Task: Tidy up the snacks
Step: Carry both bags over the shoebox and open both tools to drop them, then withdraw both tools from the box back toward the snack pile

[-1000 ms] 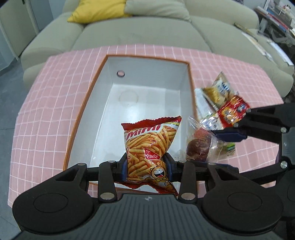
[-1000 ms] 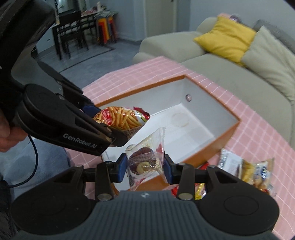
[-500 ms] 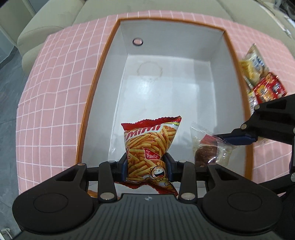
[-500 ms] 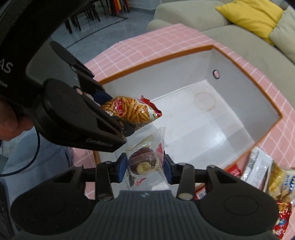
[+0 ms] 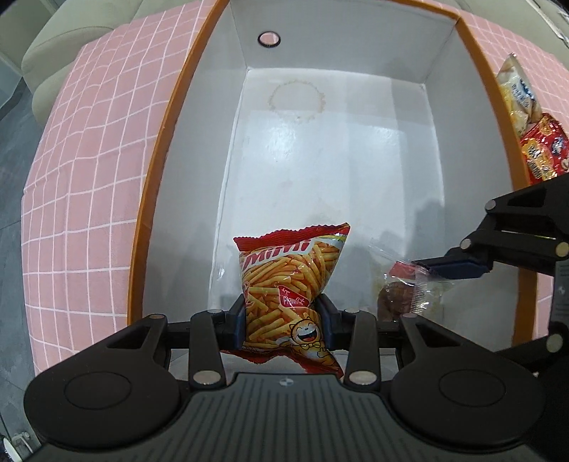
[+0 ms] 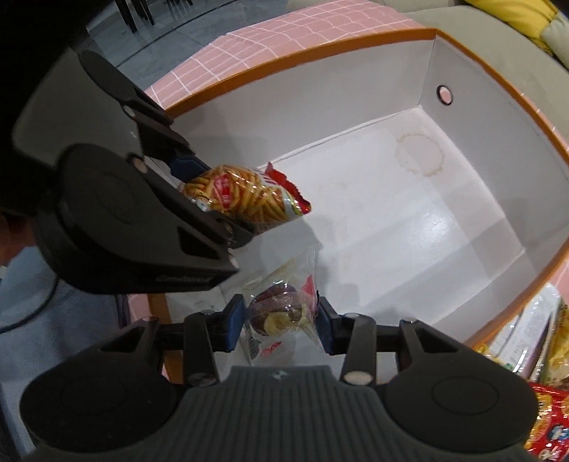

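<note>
Left claw grips chips bag | right claw grips wrapped pastry | over box | next: lower, release.

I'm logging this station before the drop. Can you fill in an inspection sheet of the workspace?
Surface: pink checked tablecloth.
Job's things: white box with orange rim, nothing lying inside; a ring stain on its floor.
Clutter: loose snack packets outside the box.
Grippers: left gripper clamps the fries bag; right gripper clamps the clear-wrapped pastry; both over the box.
Cables: dark cable beside the table.
Surroundings: sofa, yellow cushion.
</note>
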